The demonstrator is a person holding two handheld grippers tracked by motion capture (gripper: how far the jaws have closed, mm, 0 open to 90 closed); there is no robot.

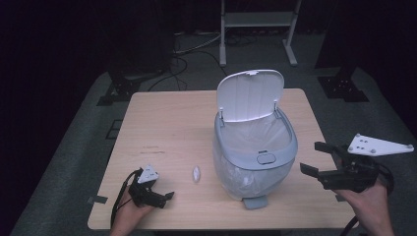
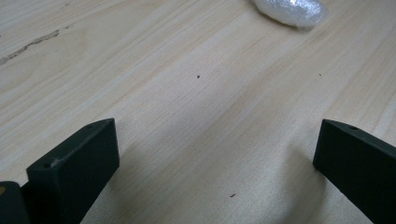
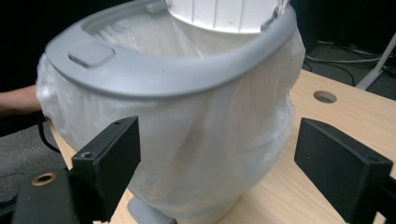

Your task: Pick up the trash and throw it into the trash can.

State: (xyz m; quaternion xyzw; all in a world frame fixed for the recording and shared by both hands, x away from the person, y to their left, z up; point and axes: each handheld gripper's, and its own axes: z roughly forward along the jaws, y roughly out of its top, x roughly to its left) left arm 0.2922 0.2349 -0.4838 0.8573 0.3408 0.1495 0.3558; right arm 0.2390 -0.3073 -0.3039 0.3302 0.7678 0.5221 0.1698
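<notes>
Small grey plastic pedal bin (image 1: pixel 255 152), lid raised, white liner fitted, stands mid-table. Right gripper (image 1: pixel 314 158), jaws spread, empty, approaches its side; left gripper (image 1: pixel 164 196) rests spread near white crumpled wad (image 1: pixel 196 173). Next: collect the wad.

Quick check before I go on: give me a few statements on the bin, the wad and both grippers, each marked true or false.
1. The pedal bin's lid stands open. True.
2. The small plastic wad lies inside the bin. False: it lies on the table, left of the bin.
3. The right gripper is open with nothing between its jaws. True.
4. The left gripper is clamped on the wad. False: it is open, apart from the wad.
5. A clear liner bag hangs over the bin's body. True.
</notes>
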